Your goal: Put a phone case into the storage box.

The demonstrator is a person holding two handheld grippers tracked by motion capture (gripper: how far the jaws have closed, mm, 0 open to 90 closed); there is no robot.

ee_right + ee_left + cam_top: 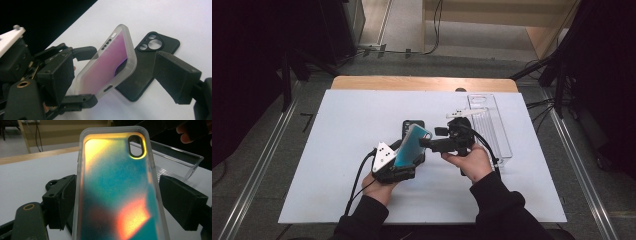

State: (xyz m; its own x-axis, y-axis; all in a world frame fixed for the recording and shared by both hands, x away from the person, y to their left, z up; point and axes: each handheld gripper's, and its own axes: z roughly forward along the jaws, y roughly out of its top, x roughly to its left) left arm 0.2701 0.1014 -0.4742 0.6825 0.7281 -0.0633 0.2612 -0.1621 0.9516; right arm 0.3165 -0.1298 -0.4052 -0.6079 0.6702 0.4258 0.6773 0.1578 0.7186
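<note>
I am holding the case (117, 187) by its long edges in my left fingers (117, 202); it is looking light, bendy, slippery; my right fingers (112, 75) are standing open around its end, not pressing.

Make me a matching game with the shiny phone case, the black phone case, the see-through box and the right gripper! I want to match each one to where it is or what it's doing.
Things:
1. shiny phone case
2. black phone case
3. see-through box
4. right gripper

Places or states:
A. lying flat on the white table
B. standing at the right edge of the table
C. held tilted up between the jaws of the left gripper
D. open, jaws on either side of the shiny case's top end

Right pairs: 1-C, 2-A, 3-B, 4-D
</note>
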